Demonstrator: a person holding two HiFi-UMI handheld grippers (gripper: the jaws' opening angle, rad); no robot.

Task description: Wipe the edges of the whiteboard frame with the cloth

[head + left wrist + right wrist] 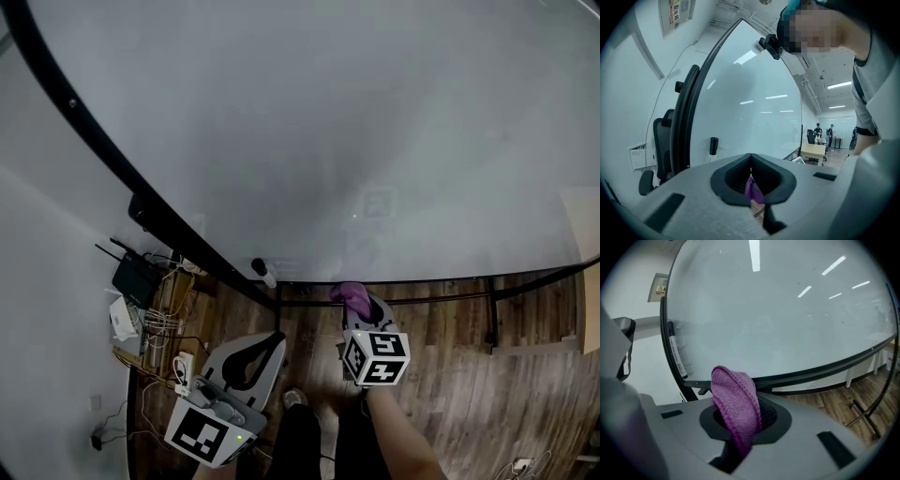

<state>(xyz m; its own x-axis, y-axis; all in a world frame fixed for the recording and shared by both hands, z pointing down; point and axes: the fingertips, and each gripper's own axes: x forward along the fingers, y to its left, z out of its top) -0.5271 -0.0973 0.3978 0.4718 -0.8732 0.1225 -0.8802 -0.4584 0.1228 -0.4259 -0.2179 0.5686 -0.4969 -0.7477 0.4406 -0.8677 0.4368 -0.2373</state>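
The whiteboard (328, 141) fills the head view, its black frame running down the left edge (103, 155) and along the bottom (441, 279). My right gripper (361, 307) is just below the bottom edge, near the lower left corner, shut on a purple knitted cloth (353, 296). In the right gripper view the cloth (736, 404) folds up out of the right gripper (743, 420), short of the frame's bottom bar (825, 369). My left gripper (277, 339) hangs lower left, shut and holding nothing. A purple sliver shows behind the left gripper (750, 161) in its own view.
A black-and-white marker (264, 273) sticks out at the board's lower left corner. A router (136, 278), cables and a power strip lie on the wooden floor at left. The board's stand legs (492, 323) cross the floor. An office chair (658, 145) stands left of the board.
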